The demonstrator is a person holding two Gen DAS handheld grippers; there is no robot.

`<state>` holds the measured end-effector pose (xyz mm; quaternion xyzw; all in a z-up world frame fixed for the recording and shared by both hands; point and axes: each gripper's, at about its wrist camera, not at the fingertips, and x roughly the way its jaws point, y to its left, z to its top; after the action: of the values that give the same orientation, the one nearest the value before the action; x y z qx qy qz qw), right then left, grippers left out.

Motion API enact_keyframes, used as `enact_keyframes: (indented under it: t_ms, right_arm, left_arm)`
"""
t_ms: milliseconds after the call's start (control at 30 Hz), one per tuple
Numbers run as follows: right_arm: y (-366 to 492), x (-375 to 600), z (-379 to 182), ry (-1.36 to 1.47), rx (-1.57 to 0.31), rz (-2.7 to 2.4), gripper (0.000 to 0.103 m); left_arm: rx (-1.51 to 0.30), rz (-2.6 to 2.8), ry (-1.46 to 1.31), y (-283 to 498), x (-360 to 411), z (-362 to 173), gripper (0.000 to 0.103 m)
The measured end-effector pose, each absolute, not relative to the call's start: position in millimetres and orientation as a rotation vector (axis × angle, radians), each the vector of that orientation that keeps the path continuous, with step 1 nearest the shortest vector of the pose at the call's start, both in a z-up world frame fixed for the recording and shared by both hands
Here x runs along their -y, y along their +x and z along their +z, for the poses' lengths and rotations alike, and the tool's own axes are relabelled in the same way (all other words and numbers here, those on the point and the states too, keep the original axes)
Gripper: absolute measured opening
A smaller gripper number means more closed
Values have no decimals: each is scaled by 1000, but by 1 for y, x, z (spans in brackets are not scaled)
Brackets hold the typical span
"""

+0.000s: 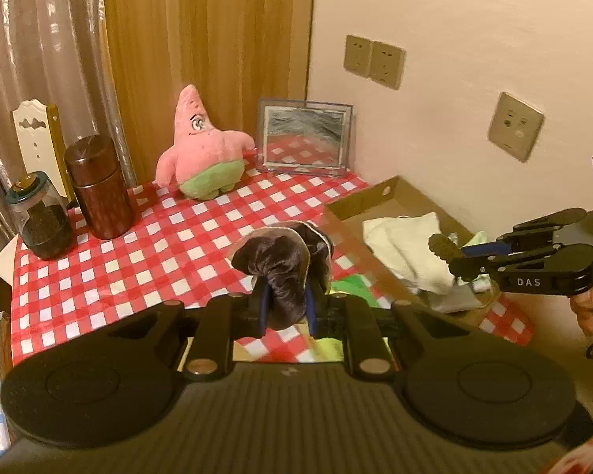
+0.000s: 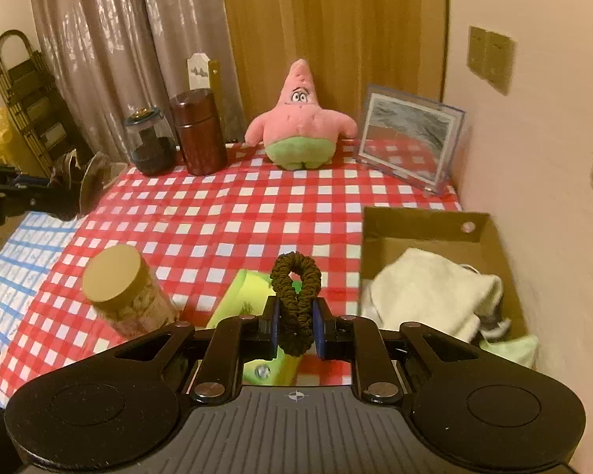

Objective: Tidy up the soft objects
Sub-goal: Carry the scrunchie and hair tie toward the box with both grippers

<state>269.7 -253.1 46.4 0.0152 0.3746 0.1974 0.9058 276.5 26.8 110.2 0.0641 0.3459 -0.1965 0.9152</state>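
Over the red-and-white checked tablecloth (image 1: 186, 245), the left gripper (image 1: 286, 304) pinches a dark satin scrunchie (image 1: 280, 264) between its blue pads, the puffy fabric bulging above the fingertips. The right gripper (image 2: 295, 322) is likewise clamped on a thin, dark olive scrunchie (image 2: 295, 288), whose loop stands up above the jaws; in the left wrist view that same gripper reaches in from the right edge, held by a hand (image 1: 591, 308), its scrunchie hanging above the cardboard box (image 2: 423, 227). The box sits at the right side of the table beside the wall, with a cream cloth (image 2: 431, 296) lying in it and what may be further pale green fabric at its near corner, though blur makes that uncertain. A pink starfish plush (image 2: 300, 118) stands upright at the back of the table, a brown canister (image 2: 197, 132) to its left and a small framed mirror (image 2: 409, 138) to its right.
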Motion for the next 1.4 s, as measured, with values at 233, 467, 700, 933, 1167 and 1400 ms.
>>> enact_keyframes:
  t_ms: [233, 467, 700, 933, 1167, 1400]
  right_arm:
    - [231, 287, 54, 55, -740, 374, 17]
    - [201, 321, 54, 103, -733, 296, 17]
    - [177, 351, 52, 134, -740, 228, 17]
    - [174, 381, 46, 145, -743, 193, 17]
    - [188, 399, 28, 138, -751, 183, 17]
    - [210, 403, 8, 125, -766, 184, 17]
  left_arm:
    - [-721, -412, 59, 236, 9, 109, 16]
    - [-722, -439, 97, 214, 48, 99, 16]
    - [-741, -491, 80, 205, 76, 86, 16]
    - [-780, -531, 44, 213, 107, 66, 16]
    - [-818, -561, 20, 245, 144, 42, 16]
    - [-860, -585, 8, 272, 170, 20, 16]
